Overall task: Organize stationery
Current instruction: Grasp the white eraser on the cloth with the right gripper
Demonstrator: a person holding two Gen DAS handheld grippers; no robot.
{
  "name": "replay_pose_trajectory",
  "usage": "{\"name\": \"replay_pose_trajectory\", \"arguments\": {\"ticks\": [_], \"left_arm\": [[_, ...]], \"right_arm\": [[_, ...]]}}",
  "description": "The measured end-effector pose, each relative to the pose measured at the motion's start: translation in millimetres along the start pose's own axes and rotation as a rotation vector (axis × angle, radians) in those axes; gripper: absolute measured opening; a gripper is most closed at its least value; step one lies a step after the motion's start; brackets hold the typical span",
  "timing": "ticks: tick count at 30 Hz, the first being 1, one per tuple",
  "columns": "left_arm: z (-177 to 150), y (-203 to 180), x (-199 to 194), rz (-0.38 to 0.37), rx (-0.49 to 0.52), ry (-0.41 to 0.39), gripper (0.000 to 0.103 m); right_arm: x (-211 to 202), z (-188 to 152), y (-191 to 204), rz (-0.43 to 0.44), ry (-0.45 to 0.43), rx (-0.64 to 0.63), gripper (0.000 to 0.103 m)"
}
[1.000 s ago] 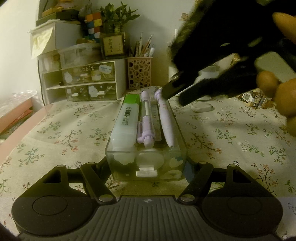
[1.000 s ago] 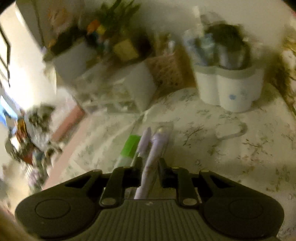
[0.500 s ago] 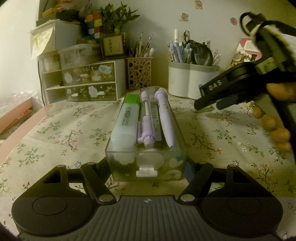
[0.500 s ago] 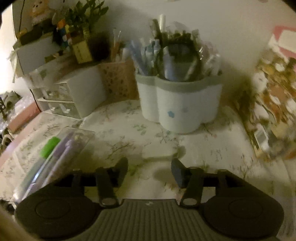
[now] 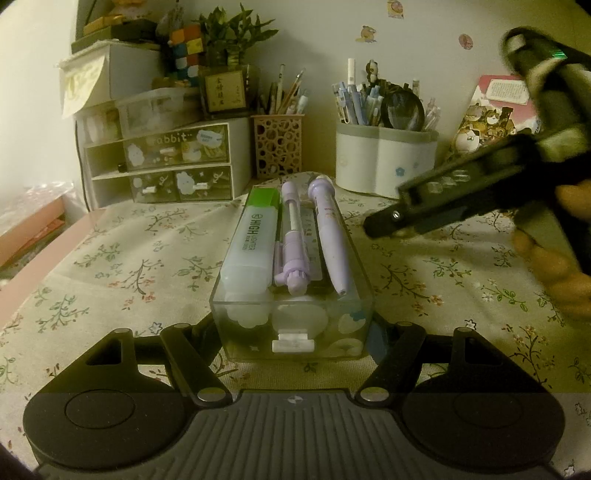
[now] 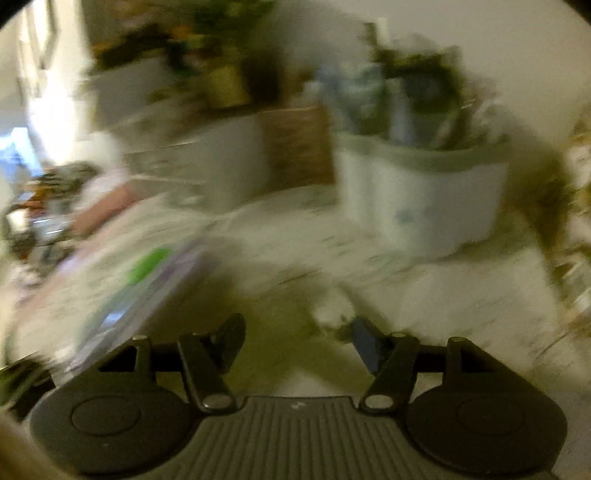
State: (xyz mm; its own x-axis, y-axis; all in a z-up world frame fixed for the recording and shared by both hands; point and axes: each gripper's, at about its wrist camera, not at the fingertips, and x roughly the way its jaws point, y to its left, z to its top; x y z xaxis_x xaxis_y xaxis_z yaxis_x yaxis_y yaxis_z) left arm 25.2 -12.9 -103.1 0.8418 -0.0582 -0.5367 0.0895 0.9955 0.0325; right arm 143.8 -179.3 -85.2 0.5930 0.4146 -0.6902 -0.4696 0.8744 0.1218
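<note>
You are at a home study desk (image 5: 110, 258) covered in a floral-print cloth. Against the wall stand a small white drawer unit with cartoon cloud stickers (image 5: 173, 162), a brown perforated pencil cup (image 5: 277, 146), a white clover-shaped pen holder full of pens (image 5: 384, 162), a colourful puzzle cube (image 5: 186, 46) and a potted green plant (image 5: 229, 33).

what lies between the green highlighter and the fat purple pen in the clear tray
In the left wrist view, a slim purple pen lies between the green highlighter and the fat purple pen, all inside the clear tray.
</note>
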Motion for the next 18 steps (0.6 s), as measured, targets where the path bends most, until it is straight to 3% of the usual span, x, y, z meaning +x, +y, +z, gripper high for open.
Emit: {"name": "replay_pose_trajectory", "arguments": {"ticks": [2,6,8,11,18], "left_arm": [[0,0,0,0.0,0.0,0.0,0.073],[0,0,-1,0.001,0.001,-0.001,0.073],[0,-1,-1,0.003,0.002,-0.002,0.073],[0,-1,-1,0.004,0.006,-0.004,0.073],[-1,-2,-2,0.004,0.006,-0.004,0.073]], "right_arm": [[-8,-3,9,-0.002,-0.013,-0.06,0.056],[7,2,7,-0.165,-0.013,-0.074,0.056],[15,0,11,-0.207,0.009,-0.089,0.044],[14,-6,20,-0.198,-0.022,-0.101,0.029],[-26,1,28,-0.212,-0.128,-0.04,0.029]]}}
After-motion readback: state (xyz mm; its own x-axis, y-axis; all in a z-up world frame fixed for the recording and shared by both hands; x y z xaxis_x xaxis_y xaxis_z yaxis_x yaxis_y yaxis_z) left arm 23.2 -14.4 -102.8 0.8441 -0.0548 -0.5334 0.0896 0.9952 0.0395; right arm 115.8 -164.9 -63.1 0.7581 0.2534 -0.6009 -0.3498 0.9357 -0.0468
